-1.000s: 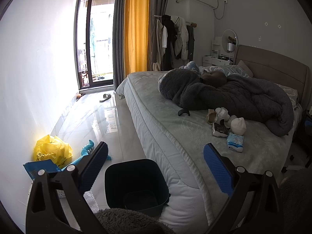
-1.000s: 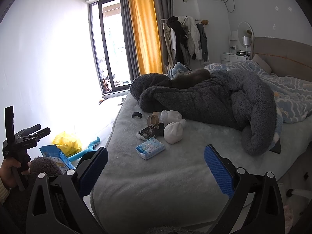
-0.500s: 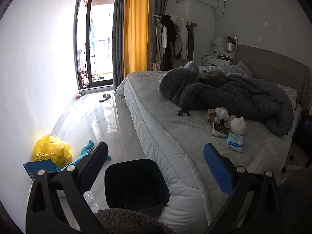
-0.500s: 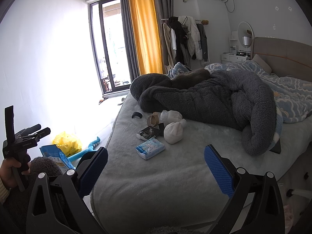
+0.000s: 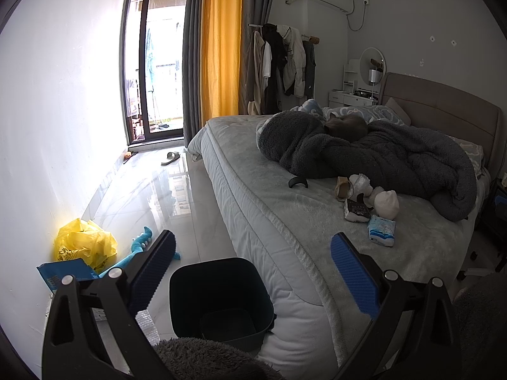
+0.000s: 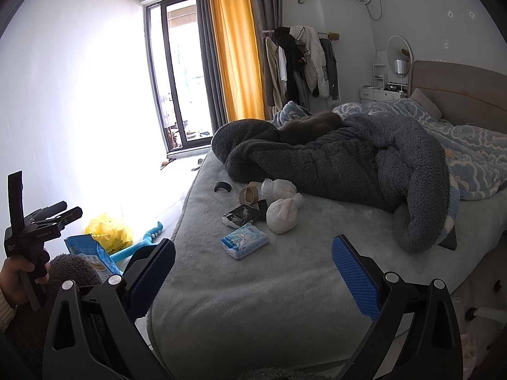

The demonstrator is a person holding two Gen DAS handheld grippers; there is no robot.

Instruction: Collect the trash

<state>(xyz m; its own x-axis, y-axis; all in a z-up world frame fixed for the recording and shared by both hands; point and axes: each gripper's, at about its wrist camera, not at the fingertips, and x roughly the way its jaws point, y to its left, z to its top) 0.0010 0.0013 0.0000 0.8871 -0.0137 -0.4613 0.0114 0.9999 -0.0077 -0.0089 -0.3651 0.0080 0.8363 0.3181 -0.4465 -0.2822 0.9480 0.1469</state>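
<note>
Right wrist view: both tongs, right [image 6: 253,266] and left [image 5: 252,255], gape wide, empty; collection not begun; next, reach blue-white tissue packet [image 6: 244,240] on grey bed [image 6: 240,288]; dark plastic bin [image 5: 221,297] waits alongside.

A blue tissue pack [image 6: 244,241], a black wrapper [image 6: 240,216], a white bag [image 6: 282,215] and a cardboard roll [image 6: 248,194] are lying together on the bed. A dark bin [image 5: 218,300] is sitting on the floor, near left.
</note>
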